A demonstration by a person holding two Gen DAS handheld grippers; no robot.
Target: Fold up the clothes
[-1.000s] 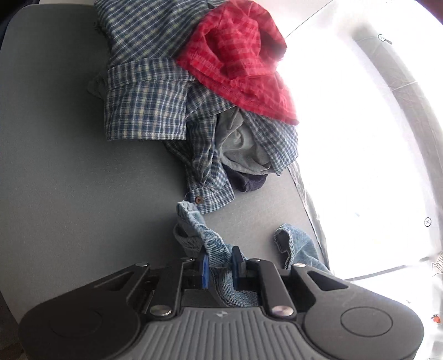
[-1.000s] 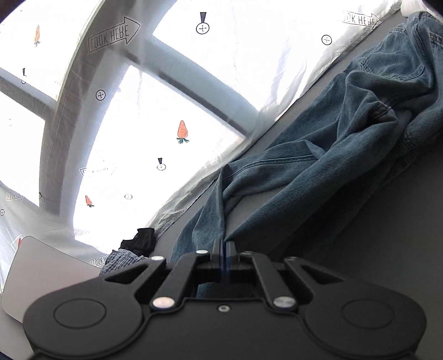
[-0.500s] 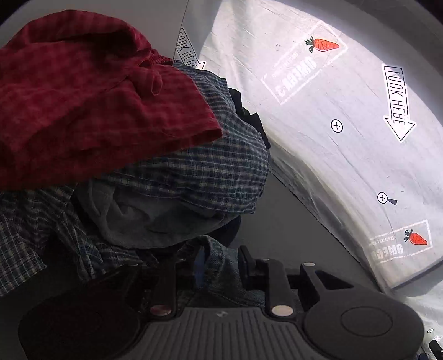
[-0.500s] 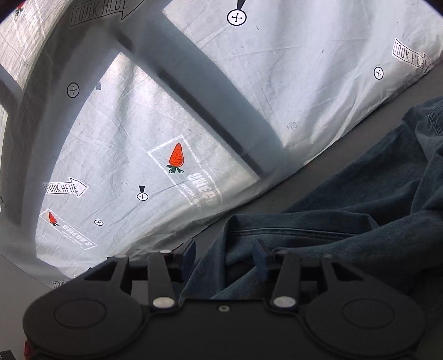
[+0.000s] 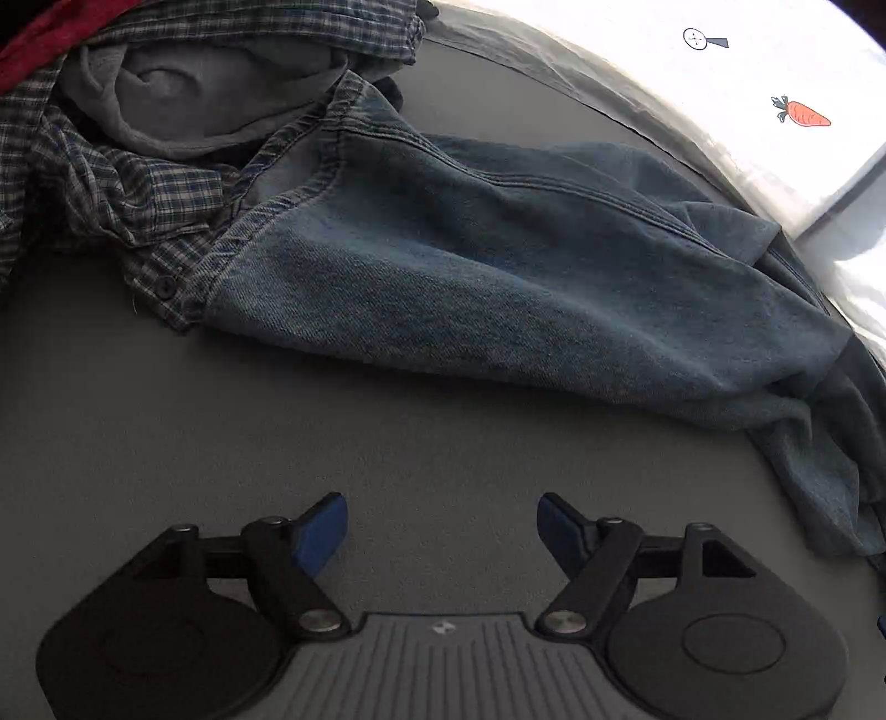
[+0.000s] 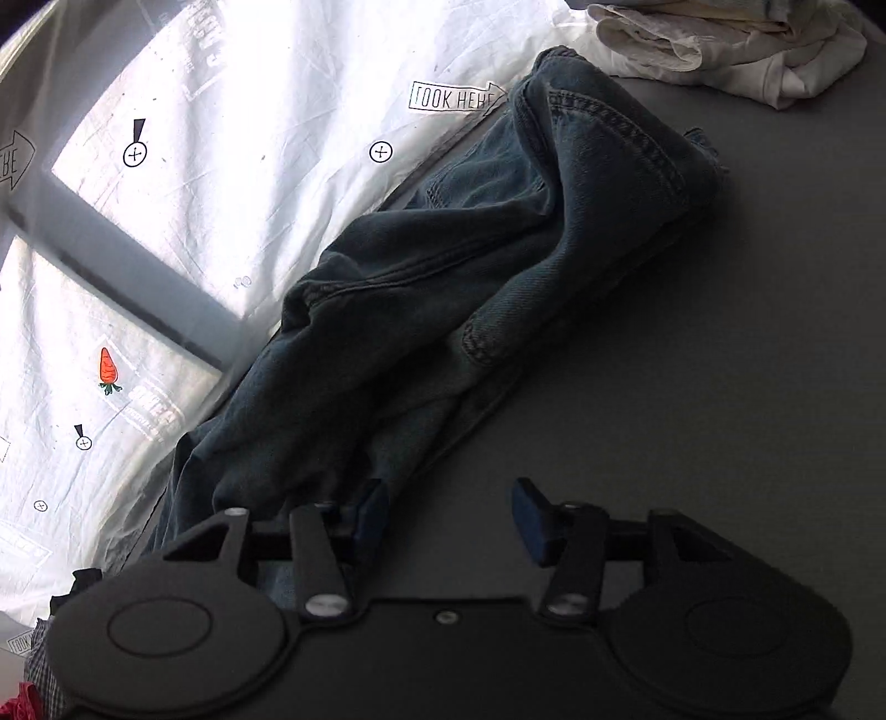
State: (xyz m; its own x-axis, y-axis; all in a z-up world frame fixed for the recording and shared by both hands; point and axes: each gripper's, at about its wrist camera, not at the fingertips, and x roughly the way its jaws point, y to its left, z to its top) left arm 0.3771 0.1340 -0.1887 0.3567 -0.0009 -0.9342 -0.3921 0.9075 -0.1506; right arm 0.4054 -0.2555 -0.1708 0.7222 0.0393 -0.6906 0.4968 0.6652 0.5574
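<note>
We see our left gripper (image 5: 442, 526) spread wide, empty, low in frame | jeans (image 5: 498, 266) lie across frame centre on the grey table (image 5: 277, 432), against a plaid shirt (image 5: 111, 188) upper left | our right gripper (image 6: 447, 515) also spread, jeans (image 6: 443, 310) touching its left finger (image 6: 370, 512).

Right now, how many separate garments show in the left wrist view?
5, possibly more buried: the jeans spread across the table, with a plaid shirt, a grey garment, a red one and a dark scrap piled beyond them.
</note>
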